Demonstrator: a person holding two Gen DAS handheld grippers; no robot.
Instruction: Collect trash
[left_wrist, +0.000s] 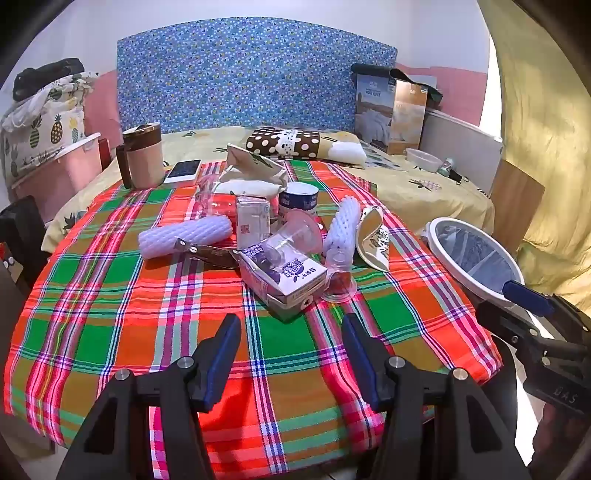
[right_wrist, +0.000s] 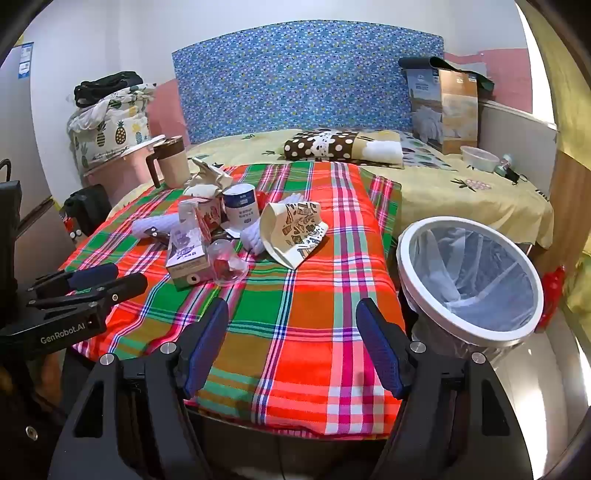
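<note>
Left gripper (left_wrist: 291, 354) and right gripper (right_wrist: 293, 343), both wide and empty, hover above the near edge of the plaid cloth (right_wrist: 295, 295); the trash pile (left_wrist: 273, 240) lies mid-cloth, further off; the lined bin (right_wrist: 469, 273) stands right, presumably for short drops.

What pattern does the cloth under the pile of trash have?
A red, green and orange plaid cloth; the right wrist view shows it best.

Left gripper (left_wrist: 291, 354): jaws parted, nothing between the blue pads, fingers angled downward. Right gripper (right_wrist: 293, 343): jaws spread wide, likewise empty, angled downward. Each appears at the edge of the other's view, side by side, well apart.
</note>
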